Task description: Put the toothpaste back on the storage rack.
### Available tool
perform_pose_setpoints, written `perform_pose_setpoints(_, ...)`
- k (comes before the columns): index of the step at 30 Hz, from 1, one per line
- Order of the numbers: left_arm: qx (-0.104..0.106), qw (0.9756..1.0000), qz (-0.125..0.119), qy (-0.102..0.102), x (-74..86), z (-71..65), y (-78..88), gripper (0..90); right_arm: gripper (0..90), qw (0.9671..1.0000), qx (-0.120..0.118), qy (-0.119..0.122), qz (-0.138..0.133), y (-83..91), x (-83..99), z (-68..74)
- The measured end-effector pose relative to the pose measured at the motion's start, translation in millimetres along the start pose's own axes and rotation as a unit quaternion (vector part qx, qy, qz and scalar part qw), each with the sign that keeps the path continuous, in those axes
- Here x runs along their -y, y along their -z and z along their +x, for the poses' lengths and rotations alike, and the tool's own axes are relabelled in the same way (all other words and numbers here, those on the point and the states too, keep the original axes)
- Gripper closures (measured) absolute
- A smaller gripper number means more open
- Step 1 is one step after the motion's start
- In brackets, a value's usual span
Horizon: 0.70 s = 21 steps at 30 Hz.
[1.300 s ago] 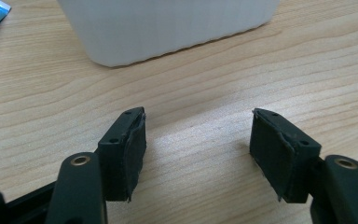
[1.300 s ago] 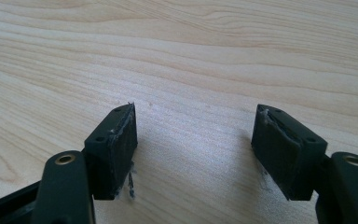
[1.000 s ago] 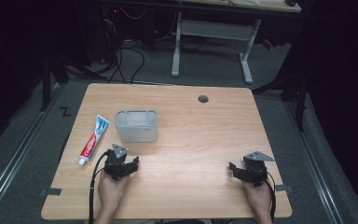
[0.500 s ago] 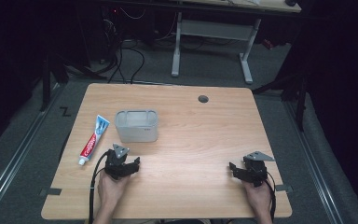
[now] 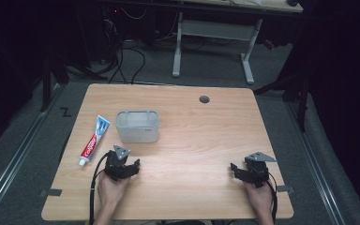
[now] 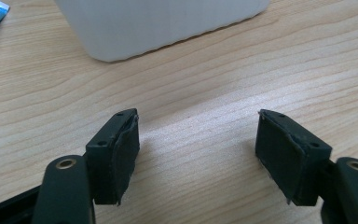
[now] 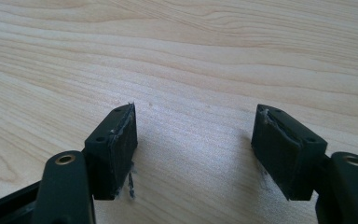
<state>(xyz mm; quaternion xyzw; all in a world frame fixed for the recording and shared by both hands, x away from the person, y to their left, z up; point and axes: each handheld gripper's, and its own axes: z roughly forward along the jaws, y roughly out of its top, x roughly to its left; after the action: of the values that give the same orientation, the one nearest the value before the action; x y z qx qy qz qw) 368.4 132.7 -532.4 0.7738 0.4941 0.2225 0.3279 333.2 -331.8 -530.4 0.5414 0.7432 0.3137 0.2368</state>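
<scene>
Both tongs sit low at the near edge of the table [image 5: 197,122], and nothing is between the jaws of either. The left tongs [image 5: 122,168] have just been opening and now stand wide and empty; the right tongs [image 5: 243,172] are wide too, over bare wood. The toothpaste tube [image 5: 92,142] lies to the far left of the left tongs, its long axis running near-to-far with the cap toward the near end. The grey bin [image 5: 137,125] stands just beyond them, so the left hand is plainly nearer. In the left gripper view the bin [image 6: 168,23] is cut off at the top, its inside hidden.
</scene>
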Motion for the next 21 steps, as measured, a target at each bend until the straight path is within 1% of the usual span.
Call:
perform_pose_setpoints(5,0.005,1.0000,-0.002,0.003,1.3,0.5,1.7,31.9,31.2,1.0000,0.000,0.000,0.000,0.0,0.0,0.0)
perform_pose_setpoints(13,0.000,1.0000,-0.006,0.002,1.6,1.0,5.0,31.4,31.2,1.0000,0.000,0.000,0.000,0.0,0.0,0.0)
perform_pose_setpoints(18,0.004,1.0000,-0.008,0.005,1.6,1.4,7.0,31.4,31.3,1.0000,0.000,0.000,0.000,0.0,0.0,-0.1)
perform_pose_setpoints(21,0.000,0.9999,-0.013,0.004,2.4,1.7,9.7,31.4,31.2,1.0000,0.000,0.000,0.000,0.0,0.0,-0.1)
